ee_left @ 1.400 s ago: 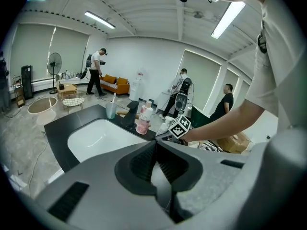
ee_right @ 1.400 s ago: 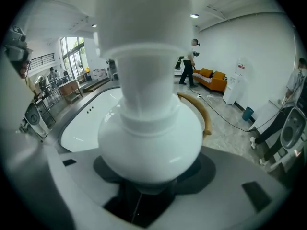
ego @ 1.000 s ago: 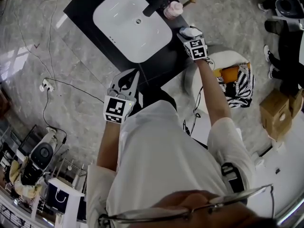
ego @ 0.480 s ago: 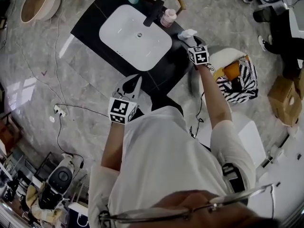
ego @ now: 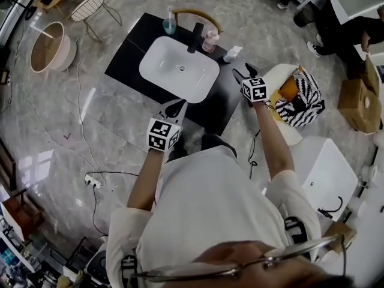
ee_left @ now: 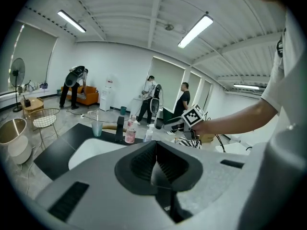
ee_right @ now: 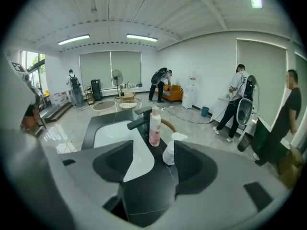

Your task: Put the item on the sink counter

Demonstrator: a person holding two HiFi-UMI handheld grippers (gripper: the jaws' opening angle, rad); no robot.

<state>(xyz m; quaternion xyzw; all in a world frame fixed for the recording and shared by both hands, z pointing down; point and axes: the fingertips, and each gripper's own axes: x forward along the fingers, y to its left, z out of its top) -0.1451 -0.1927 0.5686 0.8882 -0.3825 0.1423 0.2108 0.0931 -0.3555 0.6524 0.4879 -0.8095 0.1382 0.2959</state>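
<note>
Nearest the person, the left gripper (ee_left: 155, 163) is held low in front of the white shirt (ego: 210, 203), at the near edge of the black desk (ego: 127, 65). Its jaws are pressed together with nothing between them (its own view shows the two ribbed pads meeting along a single line). It touches nothing on the desk.

The right gripper (ee_right: 152, 153) is stretched out further, over the desk's right end. Its jaws stand wide apart and are closing. Nothing is between the pads: they are bare, and the gap frames only desk top and basin rim.

Just beyond its fingertips stands the white spray bottle (ego: 233, 53), upright on the desk at the right of the white basin (ego: 180, 71) and free of the gripper. In the right gripper view it shows close by the right jaw's inner edge, yet the head view shows a strip of dark desk between bottle and jaw tips.

Past the spray bottle, along the back of the desk, come a pink bottle (ego: 210, 41), then the black faucet (ego: 195, 36) reaching over the basin, then a teal cup (ego: 170, 24) at the far left corner.

Off the desk to the right, a black-and-white striped bag (ego: 303, 107) rests on a white seat. Farther across the grey marble floor (ego: 108, 125), several people stand or bend over.
</note>
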